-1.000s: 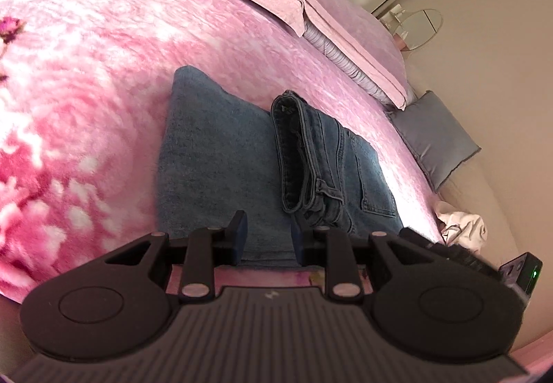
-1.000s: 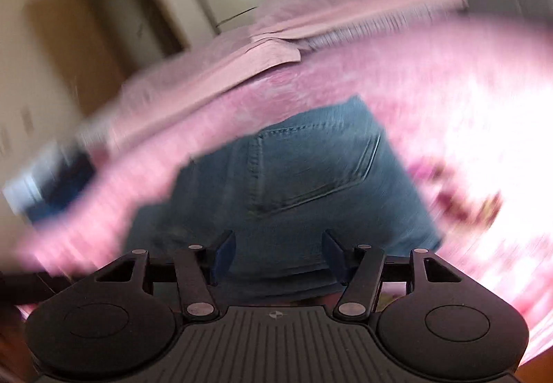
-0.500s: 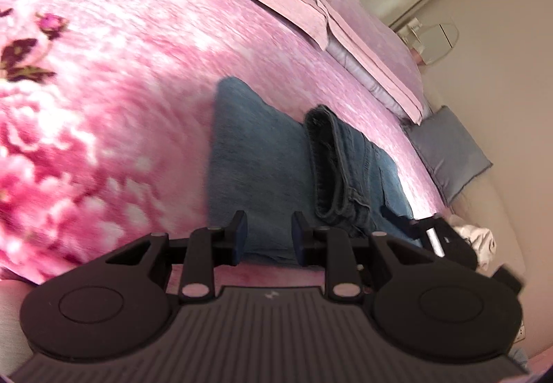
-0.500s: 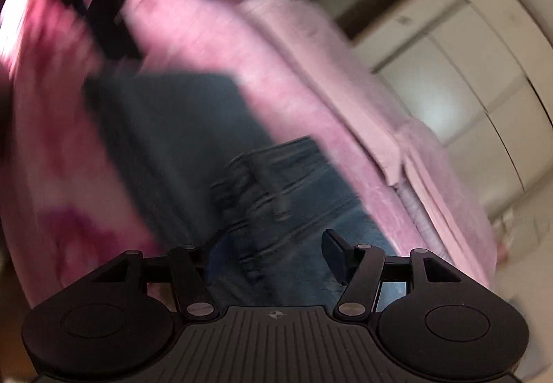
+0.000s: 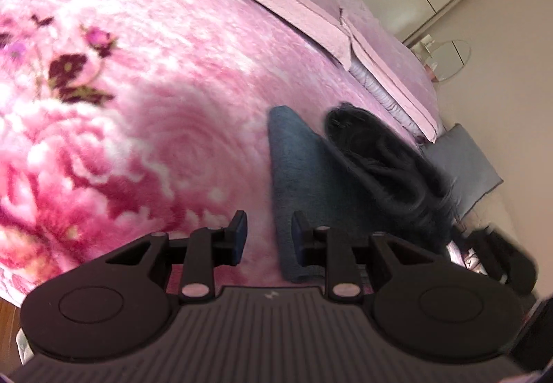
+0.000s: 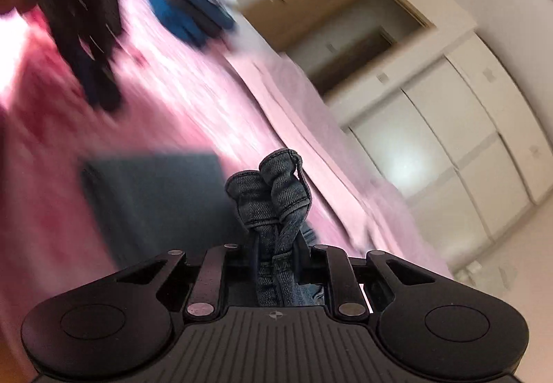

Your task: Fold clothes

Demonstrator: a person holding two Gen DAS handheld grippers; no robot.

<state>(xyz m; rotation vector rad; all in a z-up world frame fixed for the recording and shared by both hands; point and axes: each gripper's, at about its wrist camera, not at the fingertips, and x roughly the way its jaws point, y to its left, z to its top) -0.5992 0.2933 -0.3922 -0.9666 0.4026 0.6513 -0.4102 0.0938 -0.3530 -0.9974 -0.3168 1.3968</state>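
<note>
The right gripper is clamped tight on a bunched fold of the jeans; the denim rises between its fingers in a twisted knot at 12 o'clock from the gripper body. The rest of the jeans lies flat on the bed at about 10 o'clock, blurred. At 11 o'clock, far up the bed, sits a pile of blue clothes, and a dark blurred shape, the left gripper, hangs at the upper left.

In the left wrist view, the left gripper is parted by a modest gap and holds nothing, its tips over the pink flowered blanket. The jeans lie at 1 o'clock, the right fingertip just over their near edge; a thicker dark fold is raised along their far side. A grey cushion lies beyond at 2 o'clock, and pink pillows run along the head of the bed.
</note>
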